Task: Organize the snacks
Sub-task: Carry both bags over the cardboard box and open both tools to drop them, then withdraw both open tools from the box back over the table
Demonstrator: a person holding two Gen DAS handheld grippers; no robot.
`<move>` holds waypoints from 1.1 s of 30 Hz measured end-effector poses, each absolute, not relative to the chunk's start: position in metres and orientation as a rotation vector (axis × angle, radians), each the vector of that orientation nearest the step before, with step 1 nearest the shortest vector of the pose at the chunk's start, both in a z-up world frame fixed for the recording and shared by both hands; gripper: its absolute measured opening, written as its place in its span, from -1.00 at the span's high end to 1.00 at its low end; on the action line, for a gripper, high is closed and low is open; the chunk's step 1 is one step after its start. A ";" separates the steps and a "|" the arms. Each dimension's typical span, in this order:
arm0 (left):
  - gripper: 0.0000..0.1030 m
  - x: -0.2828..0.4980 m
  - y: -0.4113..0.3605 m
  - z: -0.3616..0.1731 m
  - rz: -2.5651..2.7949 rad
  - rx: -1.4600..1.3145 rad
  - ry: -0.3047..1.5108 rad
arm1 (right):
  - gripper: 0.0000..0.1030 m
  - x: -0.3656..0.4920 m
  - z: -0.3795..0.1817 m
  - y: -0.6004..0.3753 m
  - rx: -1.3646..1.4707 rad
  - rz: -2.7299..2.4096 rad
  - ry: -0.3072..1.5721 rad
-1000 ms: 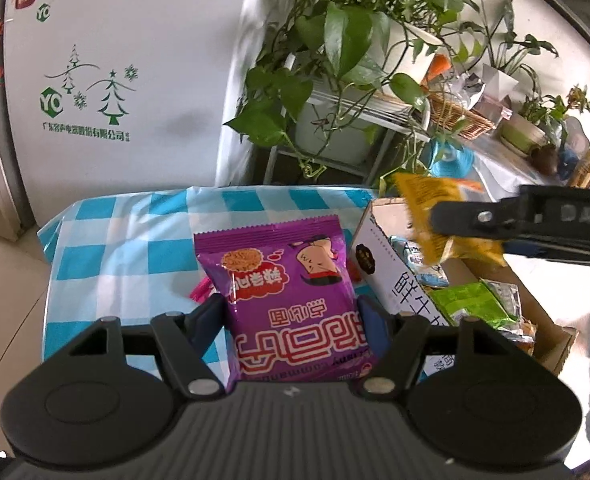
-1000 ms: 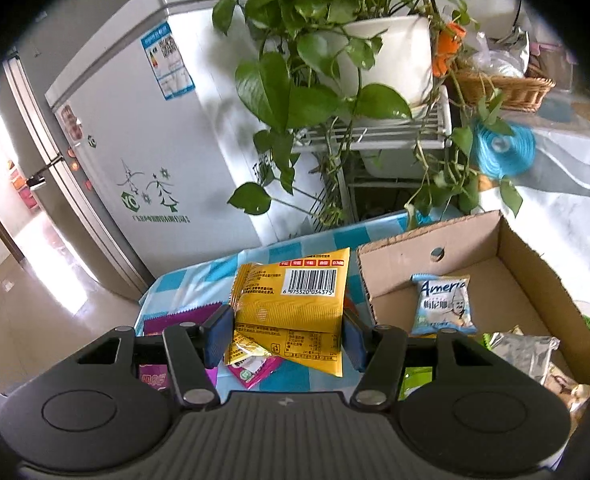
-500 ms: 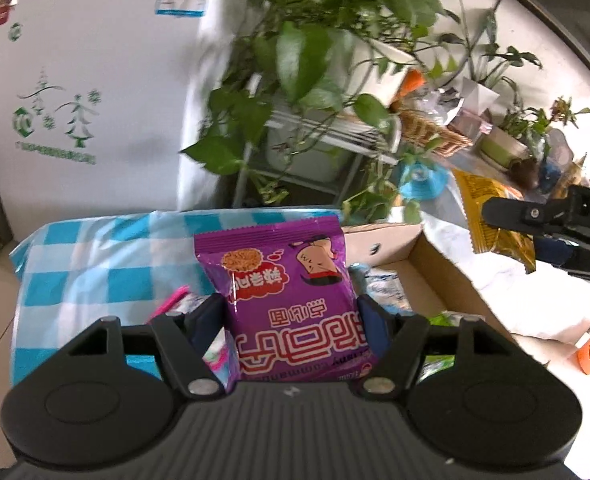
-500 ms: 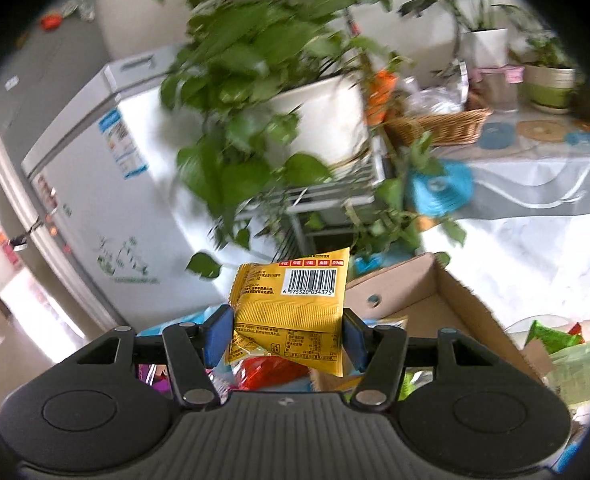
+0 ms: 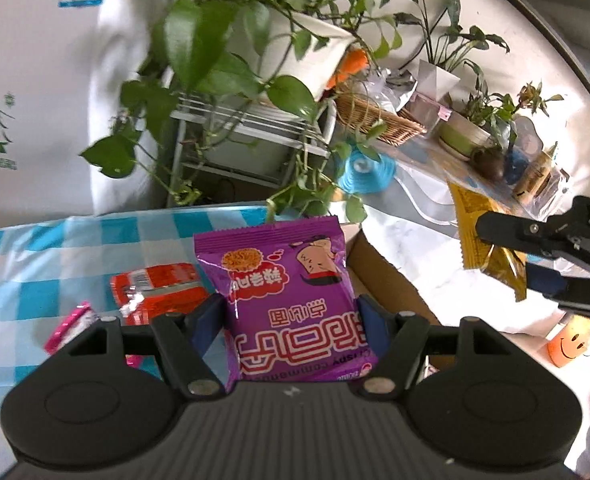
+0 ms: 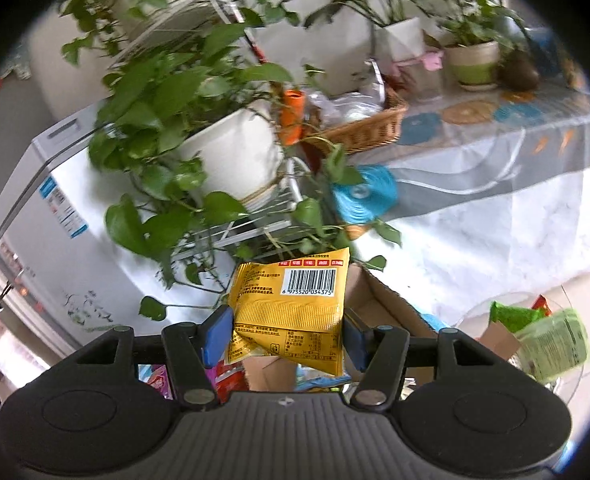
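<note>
My left gripper is shut on a purple snack packet, held above the blue-checked table beside the cardboard box. My right gripper is shut on a yellow snack packet with a barcode, raised above the box's edge. In the left wrist view the right gripper shows at the right with the yellow packet. A red packet and a pink packet lie on the table.
A large potted plant on a white rack stands behind the table, with a white fridge to its left. A side table with a wicker basket and pots is at the right. Green packets lie lower right.
Both grippers have lifted and swung right with their packets. The box's inside has dropped out of view and the red packet on the table has come into sight.
</note>
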State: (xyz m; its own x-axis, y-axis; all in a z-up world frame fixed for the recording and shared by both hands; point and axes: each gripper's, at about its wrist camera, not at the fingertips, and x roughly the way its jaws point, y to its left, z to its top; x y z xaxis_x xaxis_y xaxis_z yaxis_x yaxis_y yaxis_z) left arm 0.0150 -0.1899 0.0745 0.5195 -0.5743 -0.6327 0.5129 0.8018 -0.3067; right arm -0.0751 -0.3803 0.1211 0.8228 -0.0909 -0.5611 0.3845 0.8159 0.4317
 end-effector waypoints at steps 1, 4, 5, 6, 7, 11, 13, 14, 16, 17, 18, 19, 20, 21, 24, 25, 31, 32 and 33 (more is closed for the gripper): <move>-0.37 0.017 -0.195 0.072 -0.657 -0.087 0.799 | -0.26 -0.075 0.120 -0.382 0.573 -0.273 0.553; -0.37 0.020 -0.208 0.066 -0.658 -0.082 0.816 | -0.26 -0.074 0.116 -0.388 0.601 -0.296 0.559; -0.37 0.021 -0.212 0.065 -0.660 -0.077 0.819 | -0.26 -0.073 0.115 -0.390 0.609 -0.298 0.563; -0.37 0.022 -0.216 0.063 -0.662 -0.071 0.822 | -0.26 -0.072 0.113 -0.392 0.619 -0.299 0.567; -0.37 0.024 -0.220 0.061 -0.664 -0.066 0.825 | -0.26 -0.071 0.112 -0.394 0.631 -0.305 0.570; -0.38 0.029 -0.232 0.056 -0.667 -0.054 0.831 | -0.26 -0.065 0.103 -0.402 0.665 -0.342 0.595; -0.36 0.032 -0.238 0.056 -0.675 -0.055 0.830 | -0.26 -0.062 0.098 -0.405 0.681 -0.361 0.610; -0.36 0.032 -0.240 0.056 -0.681 -0.056 0.827 | -0.26 -0.060 0.097 -0.406 0.682 -0.368 0.615; -0.38 0.034 -0.246 0.058 -0.694 -0.053 0.815 | -0.26 -0.059 0.094 -0.407 0.687 -0.384 0.621; -0.39 0.034 -0.248 0.059 -0.699 -0.047 0.810 | -0.27 -0.058 0.093 -0.408 0.692 -0.390 0.624; -0.47 0.035 -0.251 0.060 -0.702 -0.041 0.808 | -0.29 -0.057 0.092 -0.408 0.699 -0.393 0.626; -0.51 0.035 -0.252 0.061 -0.707 -0.035 0.804 | -0.31 -0.056 0.091 -0.409 0.706 -0.397 0.625; -0.52 0.035 -0.252 0.063 -0.710 -0.030 0.795 | -0.37 -0.055 0.090 -0.409 0.709 -0.403 0.624; -0.56 0.034 -0.252 0.064 -0.712 -0.025 0.789 | -0.46 -0.054 0.090 -0.409 0.709 -0.414 0.623; -0.67 0.036 -0.246 0.067 -0.694 -0.020 0.782 | -0.62 -0.053 0.091 -0.409 0.706 -0.415 0.619; -0.67 0.037 -0.243 0.067 -0.690 -0.023 0.781 | -0.66 -0.053 0.092 -0.409 0.710 -0.413 0.617; -0.71 0.046 -0.221 0.066 -0.660 -0.016 0.785 | -0.71 -0.053 0.093 -0.408 0.714 -0.403 0.605; -0.71 0.049 -0.216 0.066 -0.652 -0.022 0.792 | -0.71 -0.052 0.094 -0.407 0.712 -0.398 0.604; -0.71 0.052 -0.210 0.065 -0.641 -0.029 0.798 | -0.71 -0.051 0.094 -0.406 0.708 -0.390 0.603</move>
